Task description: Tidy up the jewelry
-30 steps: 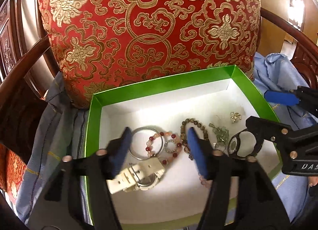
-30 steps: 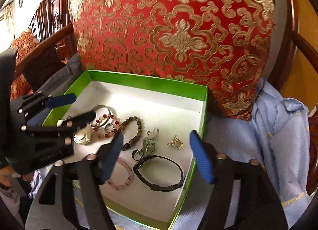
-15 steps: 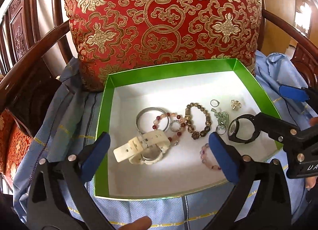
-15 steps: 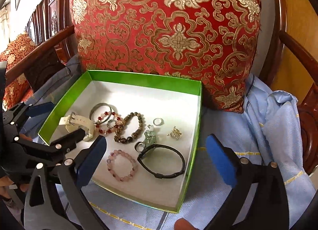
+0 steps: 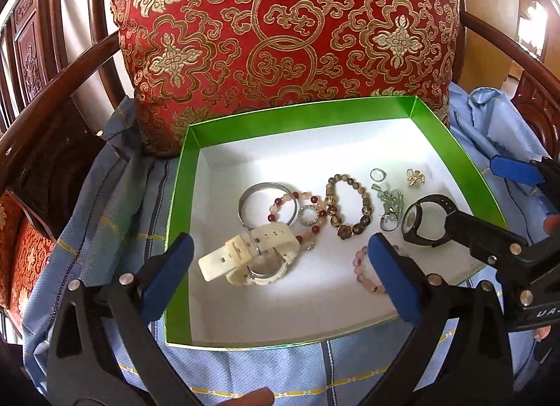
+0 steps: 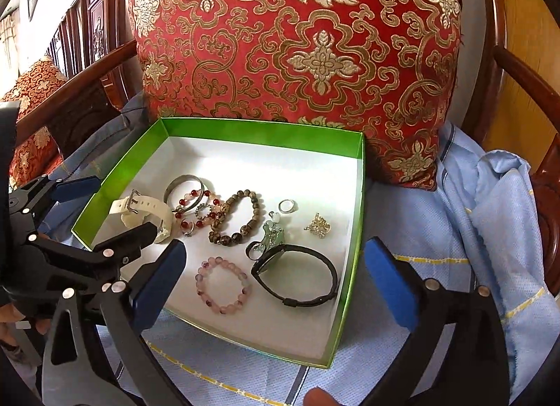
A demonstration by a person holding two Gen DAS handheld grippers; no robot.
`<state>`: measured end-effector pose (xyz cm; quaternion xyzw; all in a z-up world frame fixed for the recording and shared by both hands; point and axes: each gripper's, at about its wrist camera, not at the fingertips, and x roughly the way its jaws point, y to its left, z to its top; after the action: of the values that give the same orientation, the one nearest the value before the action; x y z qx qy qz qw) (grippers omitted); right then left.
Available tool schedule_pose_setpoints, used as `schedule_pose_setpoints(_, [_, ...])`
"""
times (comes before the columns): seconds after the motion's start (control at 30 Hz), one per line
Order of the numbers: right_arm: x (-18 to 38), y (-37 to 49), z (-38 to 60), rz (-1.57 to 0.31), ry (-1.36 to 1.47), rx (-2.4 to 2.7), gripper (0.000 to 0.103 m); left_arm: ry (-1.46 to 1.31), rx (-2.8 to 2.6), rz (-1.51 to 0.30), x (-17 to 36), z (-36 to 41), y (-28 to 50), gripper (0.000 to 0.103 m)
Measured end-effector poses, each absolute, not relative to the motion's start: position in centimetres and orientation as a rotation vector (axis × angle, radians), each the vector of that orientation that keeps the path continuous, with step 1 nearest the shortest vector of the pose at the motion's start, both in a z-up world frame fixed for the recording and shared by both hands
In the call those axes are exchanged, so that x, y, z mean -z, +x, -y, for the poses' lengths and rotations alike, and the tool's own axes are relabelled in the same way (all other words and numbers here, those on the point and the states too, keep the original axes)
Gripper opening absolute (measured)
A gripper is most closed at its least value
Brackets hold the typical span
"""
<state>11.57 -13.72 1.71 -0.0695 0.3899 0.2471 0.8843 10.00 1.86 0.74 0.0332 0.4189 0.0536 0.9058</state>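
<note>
Both tools, left tool (image 5: 280,280) and right tool (image 6: 273,281), stand spread and empty at the frame's bottom; the jewelry, including a white plastic watch (image 5: 255,259), lies mid-frame inside the green-walled cardboard box (image 5: 301,113).

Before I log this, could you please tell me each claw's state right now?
Left claw: open, holding nothing.
Right claw: open, holding nothing.

Partial "UA" lettering on the right tongs (image 5: 518,210).
</note>
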Motion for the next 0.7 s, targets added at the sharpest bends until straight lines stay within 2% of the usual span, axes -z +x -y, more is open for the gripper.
schedule_pose_setpoints(0.7, [-1.89,11.17,13.38,-0.793,-0.161,-0.515,0.100,0.083,-0.112,-0.879,-0.47,-1.61,10.21,0.099])
